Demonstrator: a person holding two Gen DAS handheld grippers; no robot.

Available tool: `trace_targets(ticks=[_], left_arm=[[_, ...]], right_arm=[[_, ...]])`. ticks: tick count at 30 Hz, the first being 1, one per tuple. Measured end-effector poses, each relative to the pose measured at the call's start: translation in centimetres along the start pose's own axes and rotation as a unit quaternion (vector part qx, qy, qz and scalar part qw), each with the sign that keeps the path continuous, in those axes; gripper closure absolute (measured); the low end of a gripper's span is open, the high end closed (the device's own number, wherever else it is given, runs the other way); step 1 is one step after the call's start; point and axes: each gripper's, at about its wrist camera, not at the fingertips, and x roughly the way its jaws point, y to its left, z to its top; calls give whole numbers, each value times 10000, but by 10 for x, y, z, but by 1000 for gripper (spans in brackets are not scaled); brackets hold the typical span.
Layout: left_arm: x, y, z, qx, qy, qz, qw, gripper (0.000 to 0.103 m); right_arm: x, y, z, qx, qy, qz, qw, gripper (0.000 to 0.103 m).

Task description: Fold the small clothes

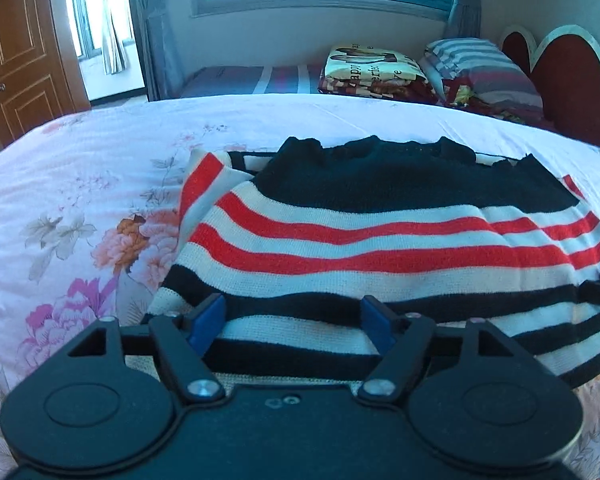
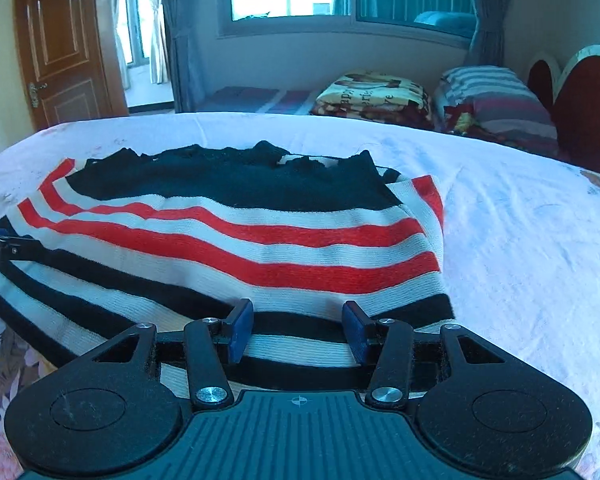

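Left gripper (image 1: 294, 322): jaws are being held well apart, released, over the near hem of the striped sweater (image 1: 380, 240); blue pads (image 1: 208, 322) are hovering above the black-and-white bands, and no fabric is being pinched.

Right gripper (image 2: 298, 330): jaws are being held part-way apart above the same hem, nearer the sweater's right side; cloth is passing beneath the gap, but the pads (image 2: 240, 330) are not seen pressing on it, so it is being read as released.

Striped sweater: is lying flat on the bed (image 1: 100, 152), toward its near edge, navy yoke at the far end, red and white bands in the middle, black and white bands nearest. Its sides appear already turned inward.

Step judged in hand: the near hem is being approached for a fold toward the collar.

Handling note: both corners of the hem are best being gripped at equal depth, all layers being caught together, and being lifted evenly so that stripes are being kept parallel and the tucked sides are not being dragged open.

Surroundings: folded bedding (image 1: 374, 70) and a headboard (image 1: 560, 80) are being seen beyond the far edge of the bed.
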Motion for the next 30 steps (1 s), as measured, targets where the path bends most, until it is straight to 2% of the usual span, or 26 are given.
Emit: trace_targets(ticks=[4,7,11,14,20,24,27,30], left_arm=[[-7,4,1,-11,65,123,9999,29],[-9,8,-5,68,92,244,9996,26],[-16,6,-7,92,134,309,9994,29],[-28,2,-8,34,110,114,9999,30],[-29,-10,-25,246,110,-174,9995,30],[-16,1,-32,120,208,-273,9993,28],[-16,6,-31,68,214,-377,9990,28],[-16,7,-33,122,185,-437,9988,28]], right_arm=[[-8,-7,-3,-144,6,-278,9995,55],[-11,-11,-12,-277,-58,-308,9991,55],[-20,-8,-1,71,8,-263,9996,55],[-33,3,5,380,-85,20,9992,55],[-42,52,7,219,-95,155,9996,55],[-31,66,-1,57,80,-176,9998,55],[-25,50,-11,134,275,-603,9977,55],[-27,31,-19,153,339,-715,9967,55]])
